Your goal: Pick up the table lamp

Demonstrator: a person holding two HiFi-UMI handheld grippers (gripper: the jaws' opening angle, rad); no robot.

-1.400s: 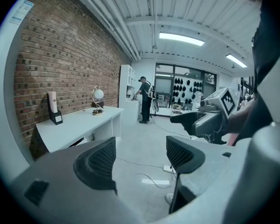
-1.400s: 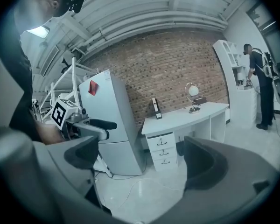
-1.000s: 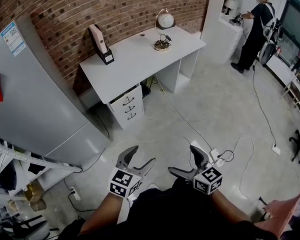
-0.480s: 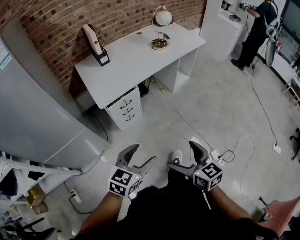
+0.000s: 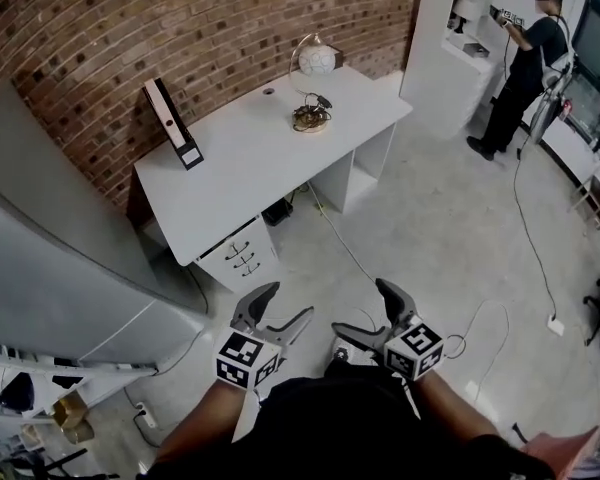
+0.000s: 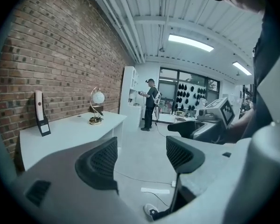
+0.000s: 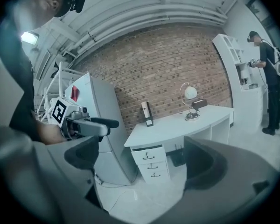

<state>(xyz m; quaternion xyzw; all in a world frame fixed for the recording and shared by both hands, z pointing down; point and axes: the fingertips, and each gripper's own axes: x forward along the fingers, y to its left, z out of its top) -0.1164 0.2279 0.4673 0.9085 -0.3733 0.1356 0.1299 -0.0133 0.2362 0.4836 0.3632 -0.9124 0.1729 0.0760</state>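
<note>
At twelve o'clock, on the white tabletop's (image 5: 242,163) right half, shows the table lamp (image 5: 318,60) upright and nearer than a second ago: still walking up, by judgement, no reach begun. Keeps left hand-held gripper (image 5: 288,304) and right hand-held gripper (image 5: 360,308) low at six o'clock, side by side, jaws wide apart, gripping nothing.

Head view steeply down, far off; both gripper views level toward desk (image 5: 250,153).

Bright, even indoor light. Soft shadow under the desk (image 5: 250,158). Ceiling light strip (image 6: 189,40) blows out slightly above it. Both gripper views are fisheye, with black vignette edges and a blurred near foreground.
</note>
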